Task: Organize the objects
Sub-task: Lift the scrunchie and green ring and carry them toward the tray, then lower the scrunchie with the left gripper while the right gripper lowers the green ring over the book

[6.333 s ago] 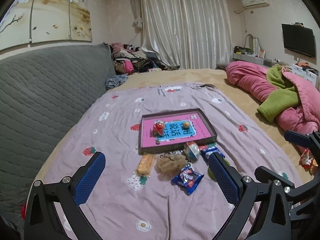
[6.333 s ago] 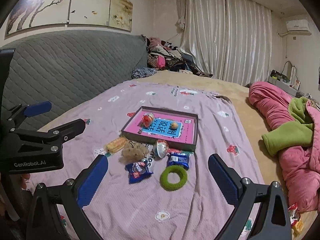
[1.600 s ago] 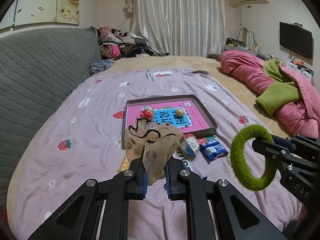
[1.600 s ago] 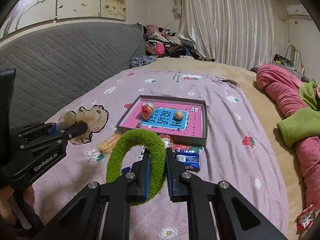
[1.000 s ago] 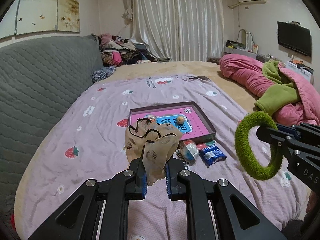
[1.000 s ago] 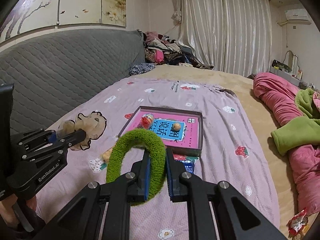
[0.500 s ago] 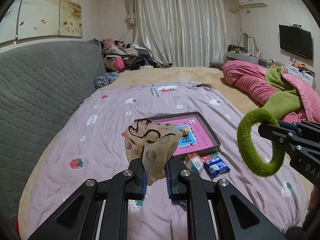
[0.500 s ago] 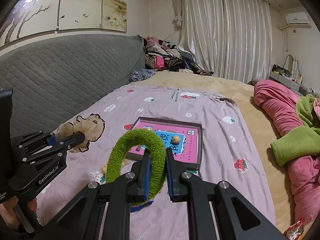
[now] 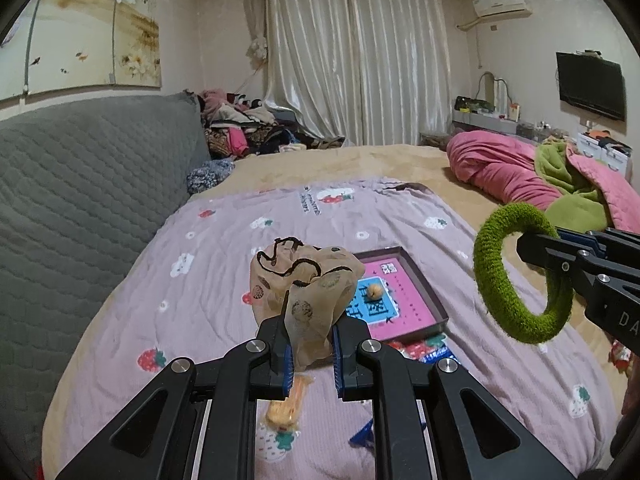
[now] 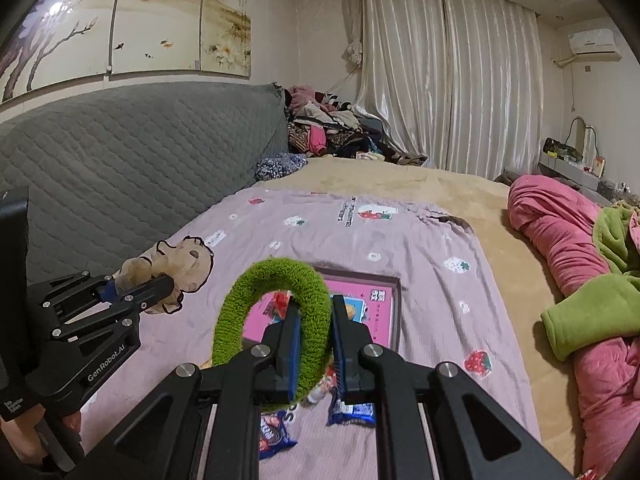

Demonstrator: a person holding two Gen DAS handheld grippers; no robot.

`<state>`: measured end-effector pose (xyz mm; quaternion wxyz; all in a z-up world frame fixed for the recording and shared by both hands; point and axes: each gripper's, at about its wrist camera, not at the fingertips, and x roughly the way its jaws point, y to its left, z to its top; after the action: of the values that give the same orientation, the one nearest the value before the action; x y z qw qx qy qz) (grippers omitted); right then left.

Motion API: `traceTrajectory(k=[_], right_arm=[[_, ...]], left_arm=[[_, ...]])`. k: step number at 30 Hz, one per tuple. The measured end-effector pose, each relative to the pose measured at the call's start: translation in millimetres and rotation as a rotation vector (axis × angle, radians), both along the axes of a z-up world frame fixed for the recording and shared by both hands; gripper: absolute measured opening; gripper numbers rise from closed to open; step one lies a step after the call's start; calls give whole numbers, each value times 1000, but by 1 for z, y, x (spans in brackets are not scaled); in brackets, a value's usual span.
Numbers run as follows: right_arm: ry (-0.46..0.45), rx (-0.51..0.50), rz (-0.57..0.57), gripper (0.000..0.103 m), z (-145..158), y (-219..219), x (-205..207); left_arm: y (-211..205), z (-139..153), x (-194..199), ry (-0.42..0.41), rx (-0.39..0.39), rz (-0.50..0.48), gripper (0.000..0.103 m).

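- Since both loads were raised higher above the tray [image 9: 420, 280], placement is judged next.
- Left gripper [image 9: 310, 354]: beige scrunchie [image 9: 304, 284] is pinched.
- Right gripper [image 10: 314, 354]: green ring [image 10: 276, 280] is clamped.

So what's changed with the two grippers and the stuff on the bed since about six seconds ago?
Both grippers were open then. Now the left gripper is shut on the beige mesh scrunchie and the right gripper on the green fuzzy ring; both are lifted off the bed. The pink tray and the snack packets stayed put.
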<state>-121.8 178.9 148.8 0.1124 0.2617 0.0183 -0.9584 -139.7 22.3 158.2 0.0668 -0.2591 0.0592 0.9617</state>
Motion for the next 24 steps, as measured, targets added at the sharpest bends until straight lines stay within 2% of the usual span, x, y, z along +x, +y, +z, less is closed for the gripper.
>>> traceTrajectory(k=[14, 24], right_arm=[[20, -11, -17, 14, 8, 11, -54], [60, -37, -28, 14, 2, 16, -99]], left_arm=[[3, 11, -63, 15, 5, 10, 15], [-5, -2, -121, 19, 23, 36, 15]])
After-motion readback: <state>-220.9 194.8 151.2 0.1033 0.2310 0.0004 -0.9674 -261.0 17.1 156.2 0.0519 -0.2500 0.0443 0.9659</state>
